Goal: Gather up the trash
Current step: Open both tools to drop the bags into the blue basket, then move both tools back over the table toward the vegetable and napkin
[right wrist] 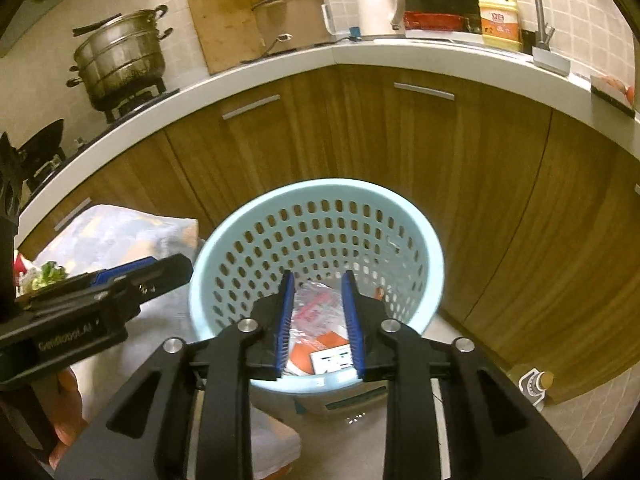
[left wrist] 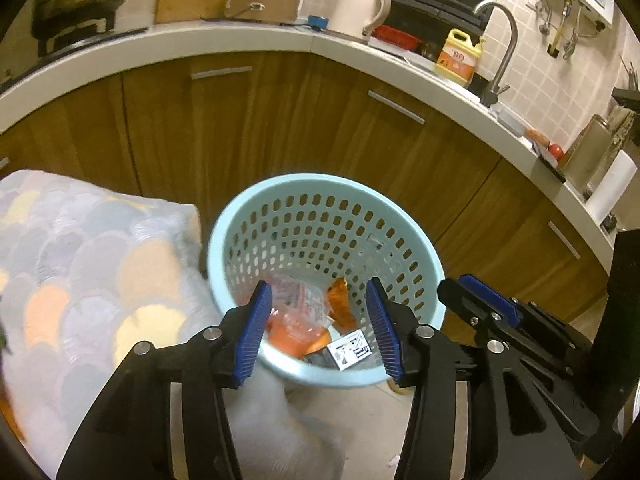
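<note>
Below your fingers, the pale blue perforated plastic basket [left wrist: 326,216] holds a crumpled clear wrapper [left wrist: 298,300], orange scraps and a small white carton [left wrist: 352,349]; your left gripper [left wrist: 320,326] and right gripper [right wrist: 318,322] are both parted, empty.

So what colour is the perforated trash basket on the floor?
The basket is pale blue, almost aqua, with rows of oval holes. It shows best in the right wrist view.

Basket [left wrist: 240,216]: set at centre frame, before the cabinets [left wrist: 280,120].
Trash [left wrist: 298,312]: laid inside the basket.
Cloth [left wrist: 92,264]: spread at left, touching the basket.
Kettle [left wrist: 360,8]: stood on the counter [left wrist: 240,38], upper centre.
</note>
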